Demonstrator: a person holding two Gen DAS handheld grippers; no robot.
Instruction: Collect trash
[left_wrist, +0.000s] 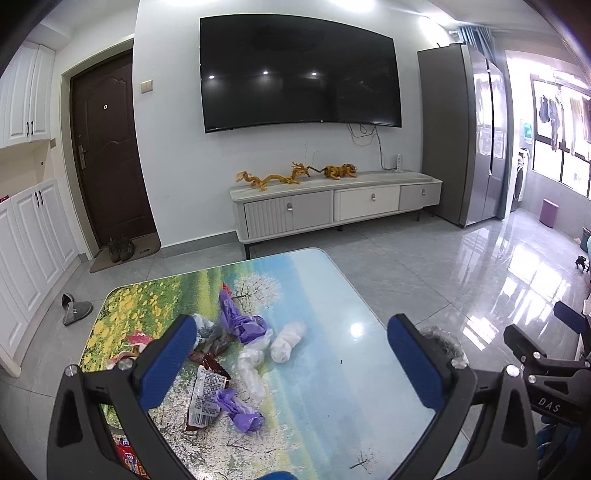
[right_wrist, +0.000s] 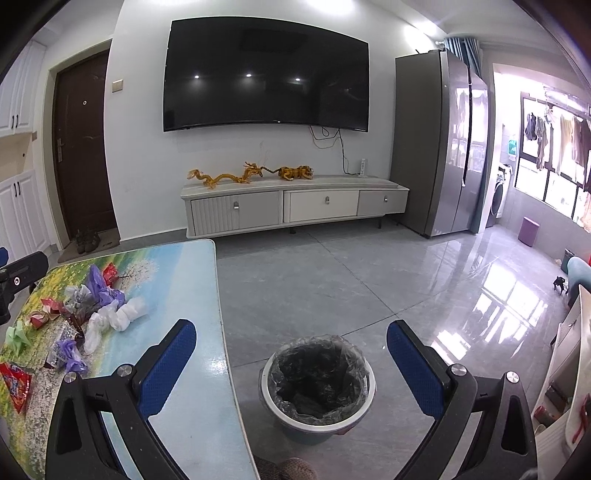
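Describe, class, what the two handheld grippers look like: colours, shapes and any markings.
Both the left gripper and the right gripper have black angular frames with triangular cut-outs, silver round bolts, and two fingers faced with textured blue pads. The left view shows white "DAS" lettering on the right gripper's body.

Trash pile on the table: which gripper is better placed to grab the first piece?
Left. The left gripper is open right over the trash pile, purple wrapper just ahead. The right gripper is open over the lined bin on the floor beside the table.
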